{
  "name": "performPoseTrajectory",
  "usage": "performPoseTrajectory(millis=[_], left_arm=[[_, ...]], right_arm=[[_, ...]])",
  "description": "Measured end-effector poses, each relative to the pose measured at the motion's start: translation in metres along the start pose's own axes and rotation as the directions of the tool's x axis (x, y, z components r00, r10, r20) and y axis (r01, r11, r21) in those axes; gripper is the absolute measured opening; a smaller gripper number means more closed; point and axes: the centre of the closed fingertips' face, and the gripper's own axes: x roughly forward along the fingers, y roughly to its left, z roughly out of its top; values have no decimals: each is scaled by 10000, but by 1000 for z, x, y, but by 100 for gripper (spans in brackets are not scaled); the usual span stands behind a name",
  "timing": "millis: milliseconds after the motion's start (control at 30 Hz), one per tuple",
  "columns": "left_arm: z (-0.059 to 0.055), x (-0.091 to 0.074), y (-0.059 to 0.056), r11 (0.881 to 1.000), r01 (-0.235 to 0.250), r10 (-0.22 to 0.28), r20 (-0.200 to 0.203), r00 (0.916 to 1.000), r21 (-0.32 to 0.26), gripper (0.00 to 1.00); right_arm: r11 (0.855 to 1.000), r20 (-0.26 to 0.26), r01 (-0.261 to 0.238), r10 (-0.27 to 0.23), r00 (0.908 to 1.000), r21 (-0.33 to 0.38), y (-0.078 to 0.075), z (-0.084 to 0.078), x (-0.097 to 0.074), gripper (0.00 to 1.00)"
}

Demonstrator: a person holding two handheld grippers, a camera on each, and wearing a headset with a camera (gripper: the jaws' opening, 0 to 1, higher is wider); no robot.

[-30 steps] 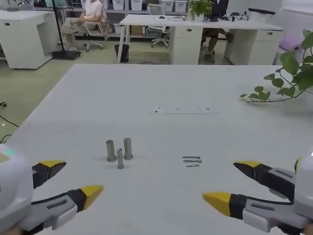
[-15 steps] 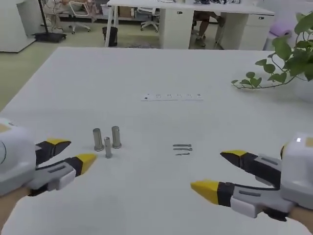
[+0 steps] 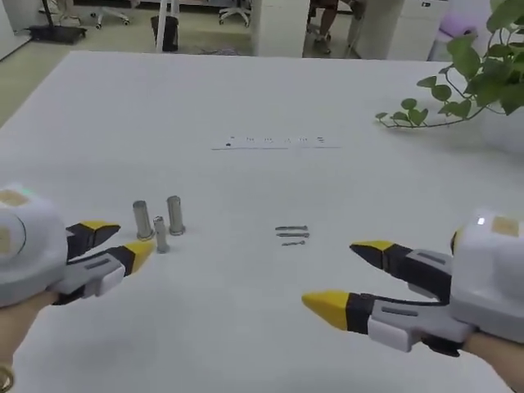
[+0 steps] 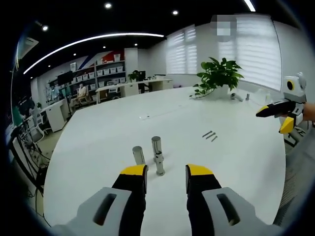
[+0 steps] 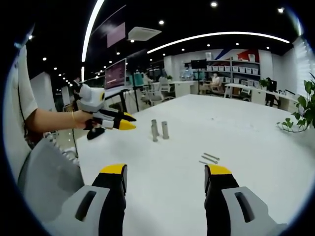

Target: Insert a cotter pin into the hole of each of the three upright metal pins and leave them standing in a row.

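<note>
Head view: left gripper (image 3: 123, 236) hangs just beside the three upright metal pins (image 3: 160, 221), jaws partly open and empty, probably to steady one. Left gripper view: pins dead ahead. Right gripper view: right gripper (image 5: 165, 169) is wide open, empty, pointed toward the cotter pins (image 5: 209, 158) lying loose on the table (image 5: 256, 147).

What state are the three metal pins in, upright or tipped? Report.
Upright: all three metal pins stand on end on the table, clustered in a triangle; the cotter pins lie flat apart from them.
</note>
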Motion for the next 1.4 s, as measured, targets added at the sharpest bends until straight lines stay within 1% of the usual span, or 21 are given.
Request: performPoseTrajectory(millis=[200,367,533,667,700,833,967,1133,1333,1400], left_arm=[[0,18,3,9998,204,-204,-17,9998,14,27],[-2,33,8,9996,265,-265,-96,9996,35,25],[-9,46,9,9992,391,-388,-273,9989,117,23],[-15,58,10,9989,458,-453,-412,9981,113,21],[-17,60,10,9988,467,-460,-499,9977,127,21],[-19,67,11,9987,496,-489,-554,9973,119,19],[-22,72,10,9982,593,-587,-646,9962,65,16],[-25,75,10,9983,568,-559,-732,9958,105,14],[-27,77,11,9986,500,-483,-825,9954,190,8],[-27,77,11,9986,511,-498,-806,9955,142,8]], right_arm=[[9999,0,-79,79,10000,91,-1,0,4,65],[9998,-67,-114,115,9999,138,-3,-2,7,65],[9996,-187,-218,222,9996,187,-4,-6,10,64],[9993,-172,-292,297,9994,240,-6,-8,12,64],[9991,-174,-303,308,9994,280,-7,-8,13,64],[9989,-233,-350,358,9991,319,-9,-11,15,64],[9987,-280,-380,390,9988,347,-12,-13,18,64],[9984,-299,-428,439,9986,380,-15,-13,21,64],[9982,-332,-464,477,9983,381,-17,-14,23,64],[9982,-348,-477,490,9982,374,-18,-15,24,64]])
